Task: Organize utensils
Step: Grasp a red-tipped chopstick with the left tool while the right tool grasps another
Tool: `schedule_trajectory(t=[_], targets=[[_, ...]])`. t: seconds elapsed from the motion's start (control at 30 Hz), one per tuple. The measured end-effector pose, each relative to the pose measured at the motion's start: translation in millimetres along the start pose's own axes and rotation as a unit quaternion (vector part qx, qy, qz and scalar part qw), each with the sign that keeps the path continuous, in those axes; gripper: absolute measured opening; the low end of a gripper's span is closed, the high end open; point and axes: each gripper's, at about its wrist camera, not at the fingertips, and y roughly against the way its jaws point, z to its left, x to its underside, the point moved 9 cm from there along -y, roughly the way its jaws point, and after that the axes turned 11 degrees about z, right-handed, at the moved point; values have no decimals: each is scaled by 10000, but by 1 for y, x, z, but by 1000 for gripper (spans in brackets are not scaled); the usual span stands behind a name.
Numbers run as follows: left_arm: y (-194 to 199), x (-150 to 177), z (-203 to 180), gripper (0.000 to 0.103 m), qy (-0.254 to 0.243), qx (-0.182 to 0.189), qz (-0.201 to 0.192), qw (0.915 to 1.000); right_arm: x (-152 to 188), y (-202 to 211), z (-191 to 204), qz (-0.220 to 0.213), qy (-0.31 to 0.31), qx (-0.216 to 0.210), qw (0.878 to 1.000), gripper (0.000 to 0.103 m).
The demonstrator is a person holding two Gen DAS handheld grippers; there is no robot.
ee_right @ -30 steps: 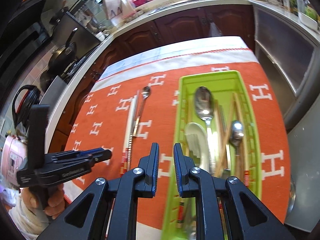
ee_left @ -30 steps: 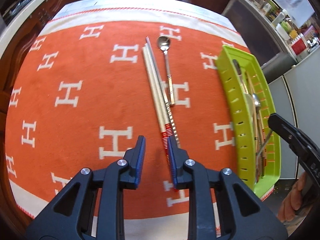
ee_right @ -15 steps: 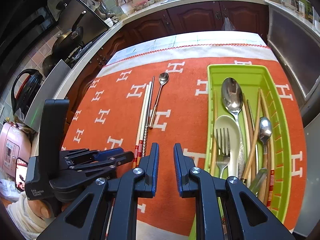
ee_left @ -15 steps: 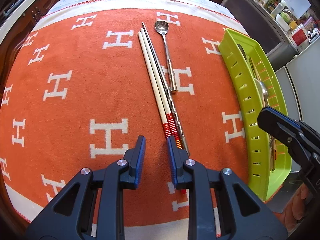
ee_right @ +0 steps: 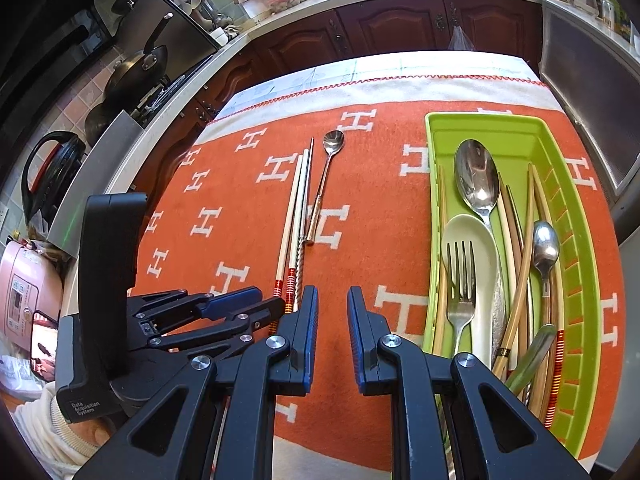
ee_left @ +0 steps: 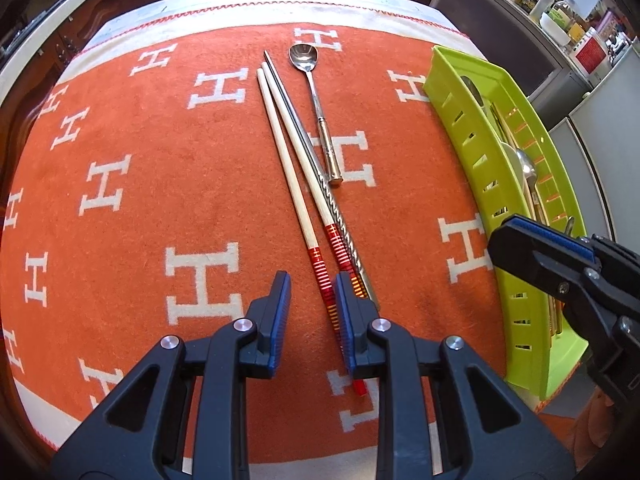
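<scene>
Two wooden chopsticks (ee_left: 296,184) with red-banded ends lie side by side on the orange cloth (ee_left: 160,160). A metal chopstick (ee_left: 347,236) with a twisted handle and a small long-handled spoon (ee_left: 316,92) lie just right of them. My left gripper (ee_left: 312,304) is open by a narrow gap, low over the banded ends; one chopstick runs along its right finger's inner pad. My right gripper (ee_right: 332,312) is also narrowly open with nothing between its fingers. It hangs over bare cloth between the chopsticks (ee_right: 294,208) and the green tray (ee_right: 480,120).
The tray holds a large spoon (ee_right: 476,176), a white spoon, a fork (ee_right: 460,280), a small spoon and several chopsticks. A hand in a cream sleeve (ee_right: 52,432) holds the left gripper (ee_right: 240,308). Pans, a black kettle (ee_right: 48,168) and a pink cooker (ee_right: 20,292) stand left of the table.
The left gripper has sunk and closed in on the banded chopstick ends. The right gripper has shifted left, from over the tray's edge to over the cloth.
</scene>
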Motion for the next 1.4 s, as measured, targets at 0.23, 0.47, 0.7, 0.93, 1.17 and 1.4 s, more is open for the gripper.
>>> schedule_trajectory(t=[0.23,0.47,0.7,0.93,1.17,1.4], targets=[[0,0,17,20,213,-136,-143,9996,5,-8,5,73,16,-5,10000,15],[0,-4,18,20,80,-273,-215,9994,1,-18,14,147,82,10,9999,14],[5,-5,34,3,321,33,-372,9988,0,-28,29,243,248,-2,9994,14],[16,8,65,3,650,192,-493,9965,11,-58,51,674,484,-67,9965,14],[23,21,84,3,835,374,-544,9943,21,-81,69,925,591,-42,9939,15],[23,27,92,3,918,513,-538,9930,19,-93,75,916,589,186,9939,15]])
